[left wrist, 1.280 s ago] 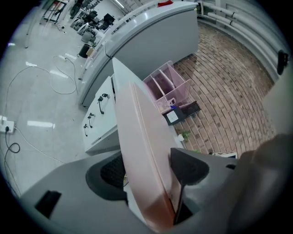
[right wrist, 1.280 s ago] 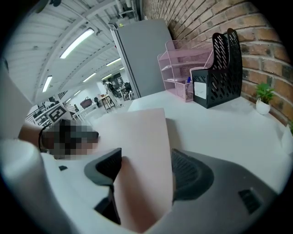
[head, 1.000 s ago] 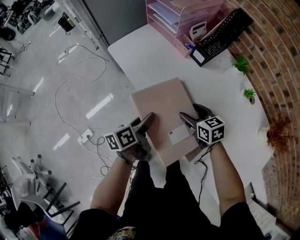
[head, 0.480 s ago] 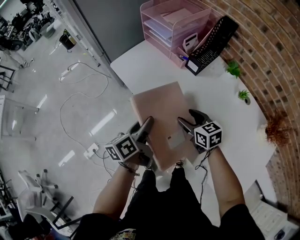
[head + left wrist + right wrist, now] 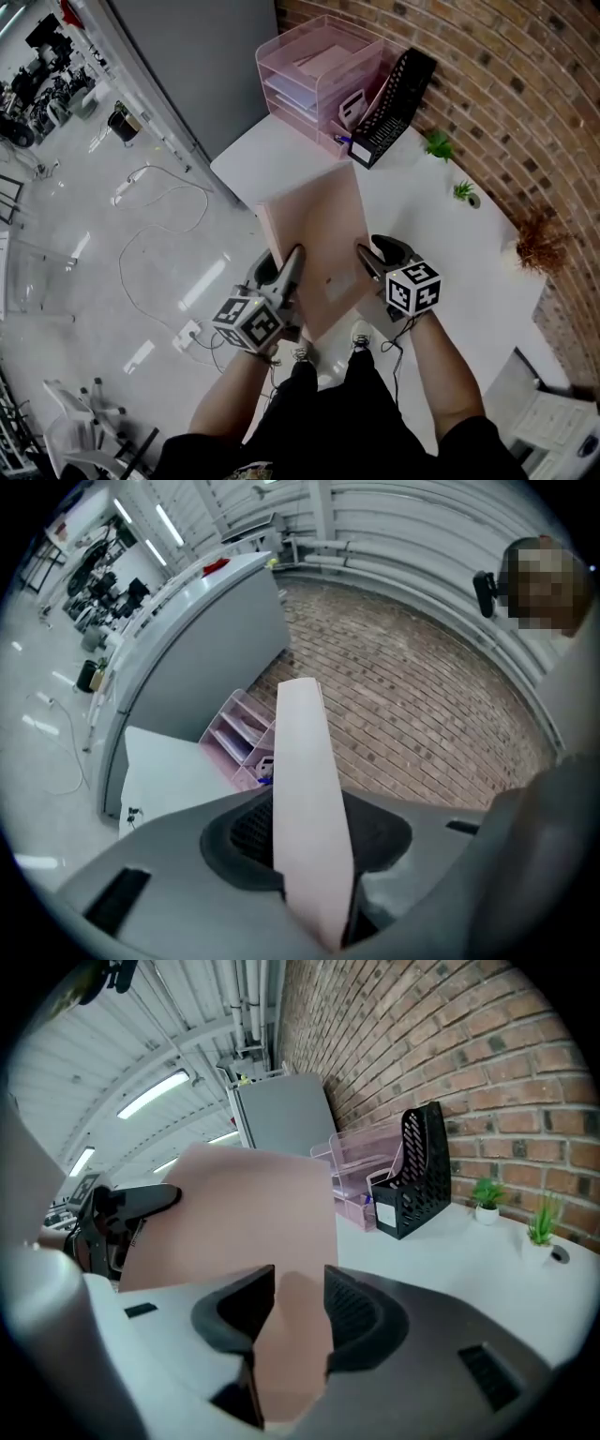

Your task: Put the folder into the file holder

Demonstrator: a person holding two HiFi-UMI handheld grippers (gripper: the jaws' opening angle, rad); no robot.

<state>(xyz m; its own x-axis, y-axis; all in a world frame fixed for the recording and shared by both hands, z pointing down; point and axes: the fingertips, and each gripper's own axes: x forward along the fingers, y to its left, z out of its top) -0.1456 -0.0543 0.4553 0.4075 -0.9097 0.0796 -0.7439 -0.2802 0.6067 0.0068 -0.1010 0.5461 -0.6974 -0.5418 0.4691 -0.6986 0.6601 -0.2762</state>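
Note:
I hold the pink folder (image 5: 314, 225) up off the white table (image 5: 248, 159), tilted, its far end toward the black file holder (image 5: 389, 98). My left gripper (image 5: 287, 270) grips its left edge near the bottom, and its jaws are closing on it. In the left gripper view the folder (image 5: 305, 789) stands edge-on between the pads of my left gripper (image 5: 314, 846). My right gripper (image 5: 371, 259) has the right edge, jaws also closing. In the right gripper view the folder (image 5: 244, 1213) runs between the pads of my right gripper (image 5: 298, 1309), with the file holder (image 5: 422, 1171) ahead on the right.
A pink drawer tray (image 5: 305, 70) stands beside the file holder against the brick wall. Two small green plants (image 5: 436, 142) and a dried plant (image 5: 534, 246) line the wall side of the table. Floor with cables lies to the left.
The folder has come up off the table and tilted, its near end raised between both grippers. Both grippers have closed in on its edges.

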